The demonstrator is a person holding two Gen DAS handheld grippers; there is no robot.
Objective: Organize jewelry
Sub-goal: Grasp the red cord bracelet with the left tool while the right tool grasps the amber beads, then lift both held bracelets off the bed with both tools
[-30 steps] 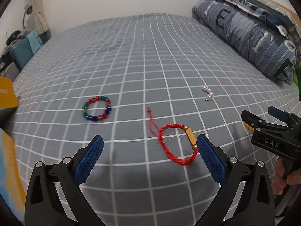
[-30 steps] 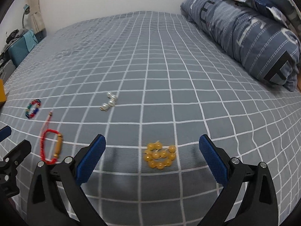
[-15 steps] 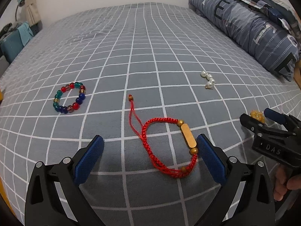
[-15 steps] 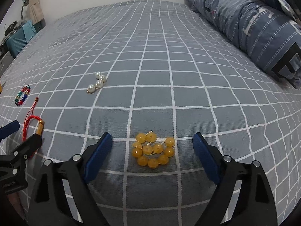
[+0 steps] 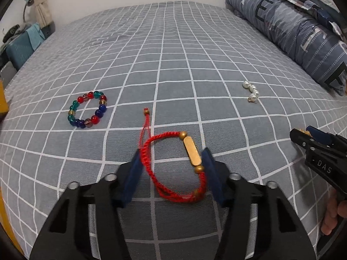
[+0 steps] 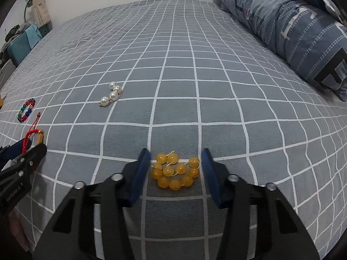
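Change, left: my left hand-held gripper (image 5: 171, 162) has narrowed a lot over the last second; 1 s ago its pads stood wide apart, and now they sit just outside the red bracelet (image 5: 173, 166), one pad beside the cord, the other beside the gold bar.
Left state: partly closed around the loop, with no squeeze on it that I can see; the bracelet lies flat on the bed (image 5: 173, 65), its tail pointing away from me.
Change, right: my right hand-held gripper (image 6: 175, 162) has closed in the same way and come lower; its pads now flank the amber beads (image 6: 175, 172).
Right state: narrowed, bracketing the clump with a thin gap on each side; nothing is pinched, and the beads rest on the bed.
Untouched: the coloured bracelet (image 5: 87, 109) lies well to the left and the pearls (image 5: 251, 91) well to the right, both where they were 1 s ago.
Meaning: I judge that both grasps are in their closing phase at once, so 2 of the 4 pieces are about to be lifted; no piece has been sorted yet.
Destination: I see no tray or box clearly; an orange edge (image 5: 3, 99) shows at far left, but I cannot tell what it is.
Risk: the red cord is thin and limp and may slip flat under the pads; the round beads may roll or splay out of the clump as the pads meet.
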